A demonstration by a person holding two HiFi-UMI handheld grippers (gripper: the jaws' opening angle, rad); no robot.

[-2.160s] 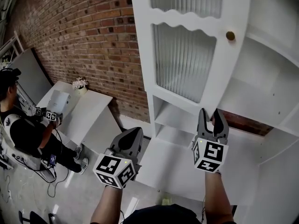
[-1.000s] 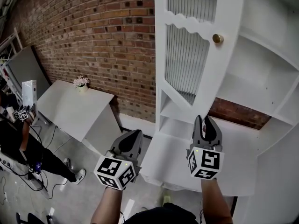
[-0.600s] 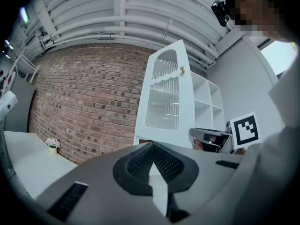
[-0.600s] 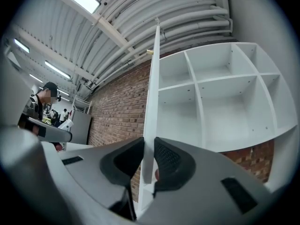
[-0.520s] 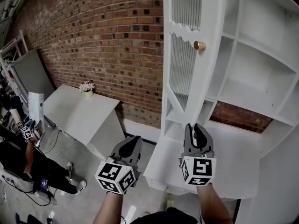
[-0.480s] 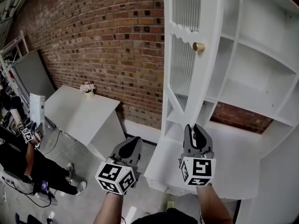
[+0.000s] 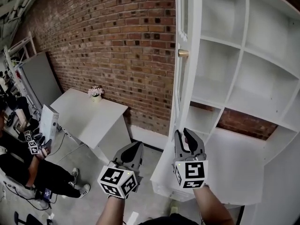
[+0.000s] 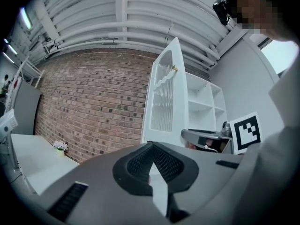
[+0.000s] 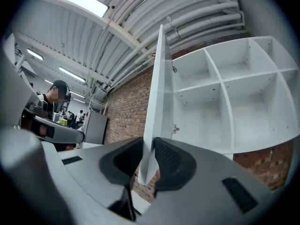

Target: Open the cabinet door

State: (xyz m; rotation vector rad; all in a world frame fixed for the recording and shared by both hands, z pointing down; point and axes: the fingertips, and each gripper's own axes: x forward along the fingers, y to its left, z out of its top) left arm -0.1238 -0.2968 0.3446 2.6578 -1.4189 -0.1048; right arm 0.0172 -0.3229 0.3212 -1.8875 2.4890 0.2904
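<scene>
Brick wall [image 7: 117, 41] behind; right gripper [image 9: 146, 161] pinches the bottom edge of the cabinet door [image 9: 157, 102] to swing it wide, jaws loosening slightly; left gripper [image 8: 152, 146], lower left, closed, empty, kept clear.

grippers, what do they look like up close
The left gripper and right gripper match: grey moulded bodies tapering to black mesh-textured pads, each with a white cube of black square markers. No sleeves show.

Two tools, the left tool [image 7: 135, 147] and the right tool [image 7: 183, 137]; one cabinet [image 7: 243, 55] with one door [image 7: 190, 78] and one knob [image 7: 183, 53]; one bench [image 7: 86, 118]; one flower pot [image 7: 96, 93].
</scene>
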